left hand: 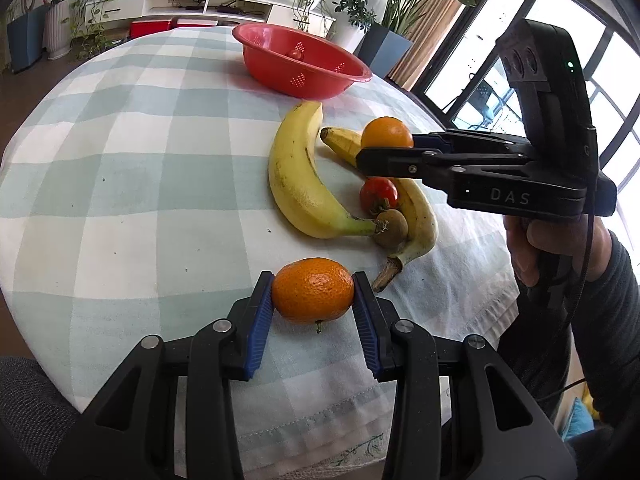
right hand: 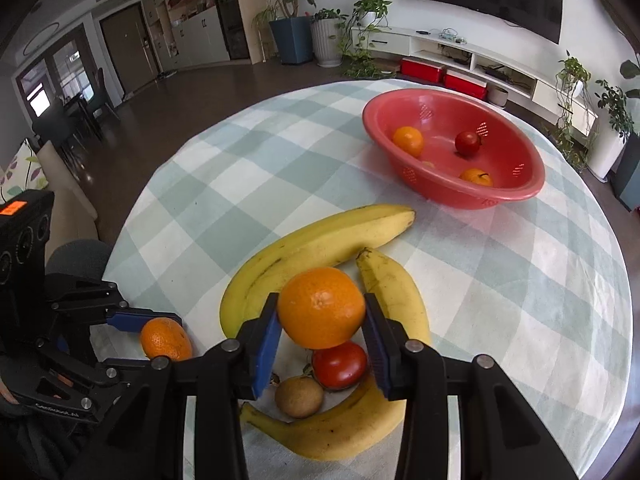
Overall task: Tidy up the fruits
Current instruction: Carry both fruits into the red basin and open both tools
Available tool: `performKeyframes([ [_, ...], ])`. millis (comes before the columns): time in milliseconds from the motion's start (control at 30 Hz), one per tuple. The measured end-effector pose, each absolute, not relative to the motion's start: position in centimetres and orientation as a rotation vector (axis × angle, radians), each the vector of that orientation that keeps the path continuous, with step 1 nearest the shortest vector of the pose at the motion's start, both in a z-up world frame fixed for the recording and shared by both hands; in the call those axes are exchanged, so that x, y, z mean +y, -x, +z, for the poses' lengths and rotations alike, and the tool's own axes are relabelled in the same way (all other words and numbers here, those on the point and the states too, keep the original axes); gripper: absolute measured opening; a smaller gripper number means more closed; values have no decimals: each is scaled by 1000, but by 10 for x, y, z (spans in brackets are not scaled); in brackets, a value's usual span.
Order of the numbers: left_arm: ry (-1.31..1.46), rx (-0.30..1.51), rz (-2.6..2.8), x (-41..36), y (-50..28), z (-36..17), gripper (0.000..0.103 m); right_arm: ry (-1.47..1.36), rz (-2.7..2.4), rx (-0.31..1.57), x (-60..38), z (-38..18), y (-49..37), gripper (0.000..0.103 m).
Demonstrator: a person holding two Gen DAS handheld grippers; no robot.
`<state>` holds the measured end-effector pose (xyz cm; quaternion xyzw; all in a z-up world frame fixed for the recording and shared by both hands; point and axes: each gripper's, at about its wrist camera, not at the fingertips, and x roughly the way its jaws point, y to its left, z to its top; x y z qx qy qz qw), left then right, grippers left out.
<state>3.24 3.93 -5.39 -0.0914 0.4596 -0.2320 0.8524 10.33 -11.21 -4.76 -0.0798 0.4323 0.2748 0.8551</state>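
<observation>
My left gripper (left hand: 313, 294) is shut on a mandarin (left hand: 313, 290) low over the checked tablecloth near the front edge; it also shows in the right wrist view (right hand: 166, 338). My right gripper (right hand: 322, 312) is shut on an orange (right hand: 322, 307) and holds it above two bananas (right hand: 316, 248), a tomato (right hand: 339, 364) and a brown kiwi (right hand: 299, 396). In the left wrist view the right gripper (left hand: 384, 144) holds that orange (left hand: 386, 133) over the bananas (left hand: 296, 176). A red colander bowl (right hand: 516, 196) at the far side holds two oranges and a tomato.
The round table (right hand: 240, 184) has a green-white checked cloth. The bowl also shows in the left wrist view (left hand: 280, 76). Plants, a white TV shelf and red boxes stand beyond the table; windows are on the right.
</observation>
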Motion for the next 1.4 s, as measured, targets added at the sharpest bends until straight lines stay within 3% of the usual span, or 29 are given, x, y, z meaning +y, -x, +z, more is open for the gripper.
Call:
performKeyframes([
  [367, 157, 868, -447, 64, -78, -7, 36, -15, 414, 815, -187, -13, -124, 43],
  [833, 8, 796, -475, 27, -240, 58, 36, 0, 345, 812, -198, 4, -228, 43],
  [1067, -73, 858, -486, -14, -312, 39, 36, 71, 357, 862, -180, -13, -266, 43],
  [1400, -123, 925, -470, -40, -357, -8, 36, 134, 363, 930, -167, -35, -295, 43],
])
